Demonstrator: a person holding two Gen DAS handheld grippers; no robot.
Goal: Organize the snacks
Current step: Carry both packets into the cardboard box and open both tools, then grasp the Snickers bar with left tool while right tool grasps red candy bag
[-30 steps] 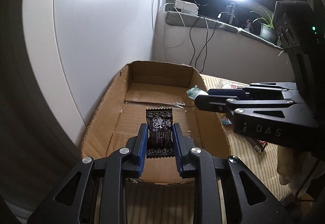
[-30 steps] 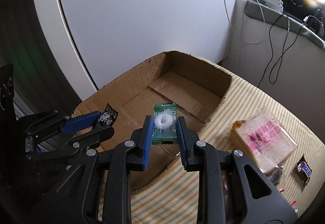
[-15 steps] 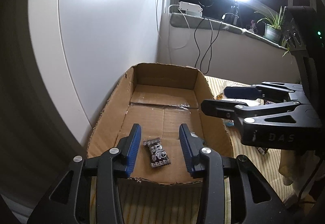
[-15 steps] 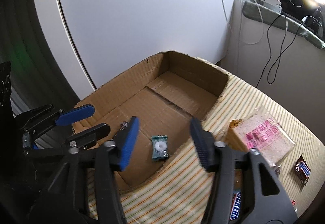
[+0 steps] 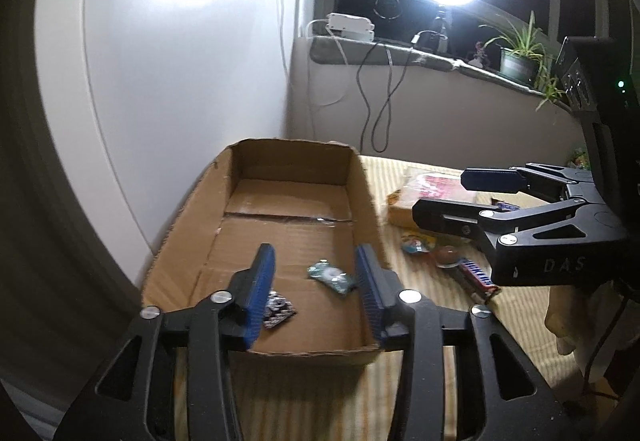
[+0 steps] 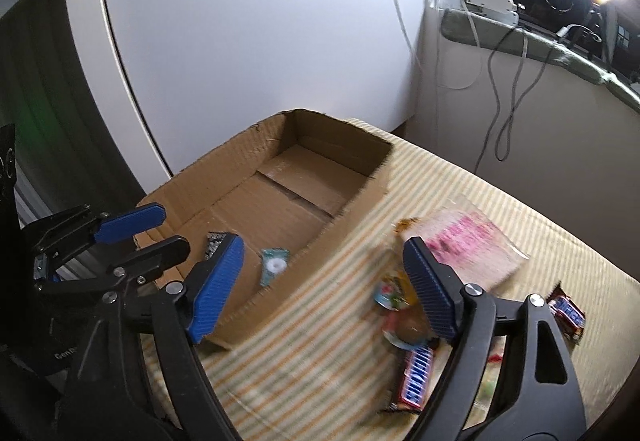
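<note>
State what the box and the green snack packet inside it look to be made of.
Box: brown corrugated cardboard, matte; fluted, ragged cut rims and creased floor flaps show it. Green packet: seemingly thin glossy plastic film, crinkled, with crimped ends.

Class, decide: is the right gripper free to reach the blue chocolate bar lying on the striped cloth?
Probably yes. The right gripper, jaws opening and empty, hangs above the blue chocolate bar, which lies uncovered outside the cardboard box.
</note>
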